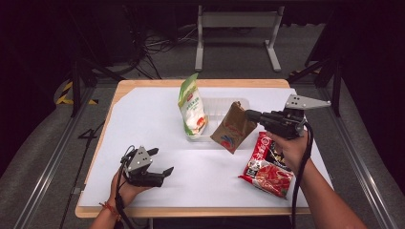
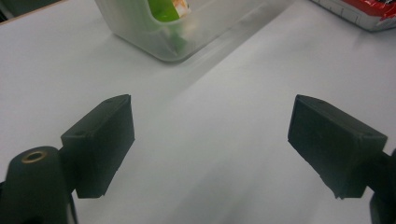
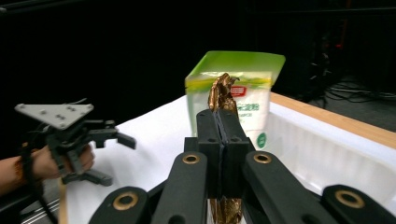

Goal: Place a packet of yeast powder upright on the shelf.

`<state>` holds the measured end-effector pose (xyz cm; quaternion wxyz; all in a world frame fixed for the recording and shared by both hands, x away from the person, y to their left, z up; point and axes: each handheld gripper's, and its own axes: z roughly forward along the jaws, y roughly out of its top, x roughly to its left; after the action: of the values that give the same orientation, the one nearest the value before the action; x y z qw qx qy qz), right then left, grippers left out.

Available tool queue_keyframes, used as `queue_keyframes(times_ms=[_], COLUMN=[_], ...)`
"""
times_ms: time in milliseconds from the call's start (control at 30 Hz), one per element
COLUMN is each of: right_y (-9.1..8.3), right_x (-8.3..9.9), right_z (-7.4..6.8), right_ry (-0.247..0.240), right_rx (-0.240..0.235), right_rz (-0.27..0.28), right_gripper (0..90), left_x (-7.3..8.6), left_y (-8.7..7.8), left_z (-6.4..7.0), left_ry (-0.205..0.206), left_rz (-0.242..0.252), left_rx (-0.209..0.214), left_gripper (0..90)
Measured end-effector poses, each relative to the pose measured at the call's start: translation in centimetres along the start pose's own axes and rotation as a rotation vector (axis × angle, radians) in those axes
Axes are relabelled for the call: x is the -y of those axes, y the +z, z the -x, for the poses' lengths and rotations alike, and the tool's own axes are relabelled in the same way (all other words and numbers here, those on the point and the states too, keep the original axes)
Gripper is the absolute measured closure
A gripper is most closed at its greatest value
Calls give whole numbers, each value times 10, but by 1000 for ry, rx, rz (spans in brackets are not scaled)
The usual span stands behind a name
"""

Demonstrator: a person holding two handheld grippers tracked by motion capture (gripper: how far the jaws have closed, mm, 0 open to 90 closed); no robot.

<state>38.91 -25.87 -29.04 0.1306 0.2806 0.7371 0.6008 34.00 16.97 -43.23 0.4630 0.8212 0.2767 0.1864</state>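
Packing looks partway done, judging by how things lie around the clear plastic tray [image 1: 241,102]: a green-and-white pouch [image 1: 192,107] already stands upright in the tray's left end, while a brown snack bag [image 1: 232,128] hangs tilted over the tray's near right rim, its lower corner outside the tray above the white table cover [image 1: 157,119]. The right gripper [image 1: 249,114] has its jaws pressed together on the brown snack bag's crimped top edge, which the right gripper view shows sticking up between the pads with the green-and-white pouch just beyond it. Left to do, as I read it, are lowering that bag inside the tray and then dealing with the red noodle packet [image 1: 266,164], which lies flat on the cover near the tray's right front, under the person's right forearm. The left gripper [image 1: 160,162] rests well to the front left of the tray with its jaws spread and nothing between them; its own view looks across bare cover to the tray's corner. Inside the tray, the room to the right of the pouch appears open, so the bag has somewhere to go, though its bottom must first lift over the near rim. In front of the tray the cover is free, and the table's edge lies well away.
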Motion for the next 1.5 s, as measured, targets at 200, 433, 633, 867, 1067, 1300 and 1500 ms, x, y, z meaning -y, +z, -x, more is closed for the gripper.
queue_keyframes(times_ms=[200,433,633,867,1067,1300,1500], right_y=[11,30,44,60,71,75,76], right_x=[-13,-24,-31,-38,-39,-35,-37], right_z=[1,3,4,8,10,15,14], right_ry=[7,51,58,107,111,136,155], right_rx=[53,123,172,212,304,354,345], right_rz=[13,15,12,38,59,64,74], right_gripper=[893,893,893,893,893,892,892], left_x=[0,1,1,1,1,1,1], left_y=[0,0,2,2,2,3,4], left_z=[-2,-2,1,1,2,4,4], left_ry=[-46,-45,-16,-7,6,18,25], left_rz=[2,-8,-22,-16,-25,-31,-39], left_rx=[-12,-19,-10,-3,10,25,33], left_gripper=[108,75,74,79,83,83,88])
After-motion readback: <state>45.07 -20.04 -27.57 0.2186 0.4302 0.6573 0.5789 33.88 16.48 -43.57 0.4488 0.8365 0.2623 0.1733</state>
